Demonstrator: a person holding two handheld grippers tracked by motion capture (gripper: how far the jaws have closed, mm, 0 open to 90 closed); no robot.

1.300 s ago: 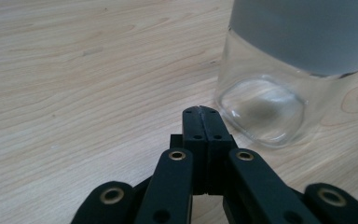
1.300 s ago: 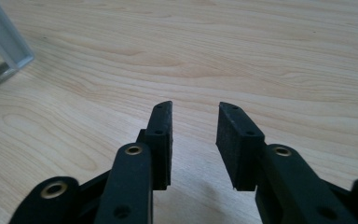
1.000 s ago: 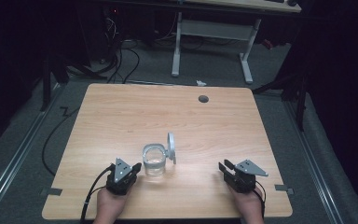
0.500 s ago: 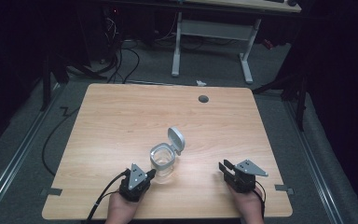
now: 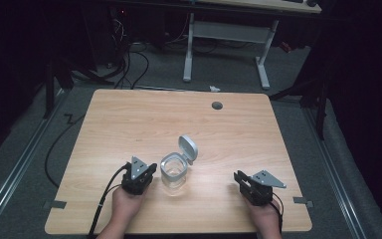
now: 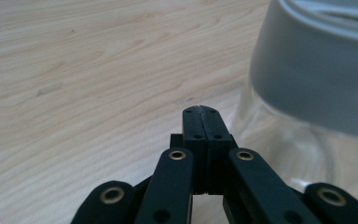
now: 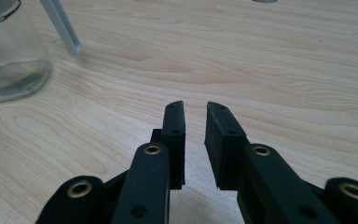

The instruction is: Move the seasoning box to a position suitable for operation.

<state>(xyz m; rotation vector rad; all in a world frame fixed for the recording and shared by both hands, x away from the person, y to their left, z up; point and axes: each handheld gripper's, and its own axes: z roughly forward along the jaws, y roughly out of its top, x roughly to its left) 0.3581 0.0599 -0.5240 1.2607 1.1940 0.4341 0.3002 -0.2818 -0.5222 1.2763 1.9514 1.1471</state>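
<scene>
a clear glass jar [image 5: 173,173] with a grey collar stands near the front edge of the wooden table [image 5: 129,119], a little left of the middle, its grey lid [image 5: 188,148] flipped open and tilting toward the far side. the left gripper [image 5: 146,172] lies just beside the jar's left wall with its jaws pressed together on nothing, while the right gripper [image 5: 239,179] rests well apart toward the front right corner, jaws parted by a narrow gap. bare wood runs wide to the far edge, where a small dark round hole [image 5: 217,105] sits.
</scene>
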